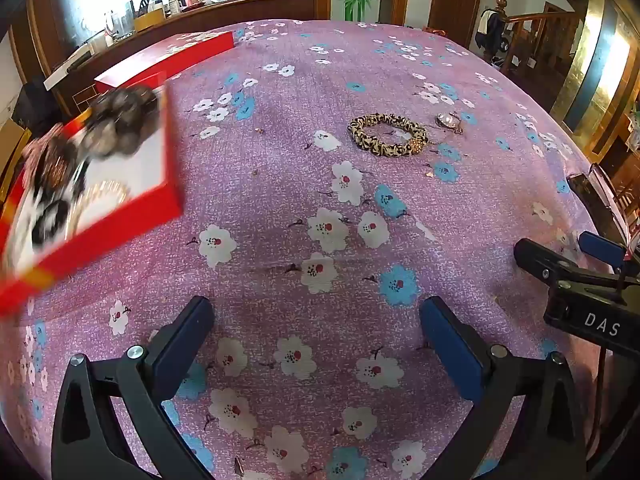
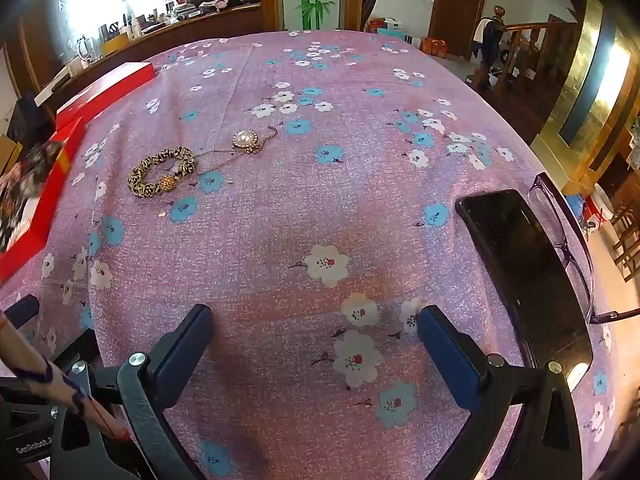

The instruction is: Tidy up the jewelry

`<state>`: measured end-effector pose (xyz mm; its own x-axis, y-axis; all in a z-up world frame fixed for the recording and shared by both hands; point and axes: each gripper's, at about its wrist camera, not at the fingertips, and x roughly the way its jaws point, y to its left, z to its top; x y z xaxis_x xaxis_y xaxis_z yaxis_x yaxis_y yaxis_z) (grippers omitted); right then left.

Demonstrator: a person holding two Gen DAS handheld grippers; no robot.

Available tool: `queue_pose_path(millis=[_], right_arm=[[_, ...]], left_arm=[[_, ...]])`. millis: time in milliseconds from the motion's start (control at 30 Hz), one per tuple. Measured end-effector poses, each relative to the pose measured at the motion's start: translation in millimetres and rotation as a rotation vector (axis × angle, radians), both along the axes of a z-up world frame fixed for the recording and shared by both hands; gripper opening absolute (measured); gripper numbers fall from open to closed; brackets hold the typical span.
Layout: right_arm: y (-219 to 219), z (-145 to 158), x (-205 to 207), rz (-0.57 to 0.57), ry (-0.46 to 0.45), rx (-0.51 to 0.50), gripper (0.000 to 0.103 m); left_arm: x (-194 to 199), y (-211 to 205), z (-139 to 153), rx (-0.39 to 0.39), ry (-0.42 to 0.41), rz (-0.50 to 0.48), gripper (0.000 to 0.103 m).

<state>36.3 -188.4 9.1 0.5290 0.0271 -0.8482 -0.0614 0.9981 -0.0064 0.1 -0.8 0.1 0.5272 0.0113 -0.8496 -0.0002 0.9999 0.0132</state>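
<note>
A leopard-print bracelet (image 1: 386,135) with a gold bead lies on the purple flowered tablecloth (image 1: 300,184), with a pearl pendant (image 1: 446,120) on a thin chain just beside it. Both show in the right wrist view too, the bracelet (image 2: 162,170) and the pendant (image 2: 245,140). A red open box (image 1: 100,184) at the left holds several jewelry pieces, blurred. My left gripper (image 1: 316,344) is open and empty, well short of the bracelet. My right gripper (image 2: 314,352) is open and empty over bare cloth.
The red box lid (image 1: 168,60) lies at the far left. A black phone (image 2: 520,276) and glasses (image 2: 564,232) lie at the right table edge. The right gripper's body (image 1: 580,284) shows at the left view's right side. Furniture surrounds the table.
</note>
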Motion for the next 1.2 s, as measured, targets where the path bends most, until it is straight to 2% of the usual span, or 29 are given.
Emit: queue_pose_path(millis=[1200], right_arm=[[-4.3,0.9,1.1,0.000,-0.002,0.043,0.103]], left_arm=[[1.0,-1.1,1.2,-0.012,-0.003,0.000,0.103]])
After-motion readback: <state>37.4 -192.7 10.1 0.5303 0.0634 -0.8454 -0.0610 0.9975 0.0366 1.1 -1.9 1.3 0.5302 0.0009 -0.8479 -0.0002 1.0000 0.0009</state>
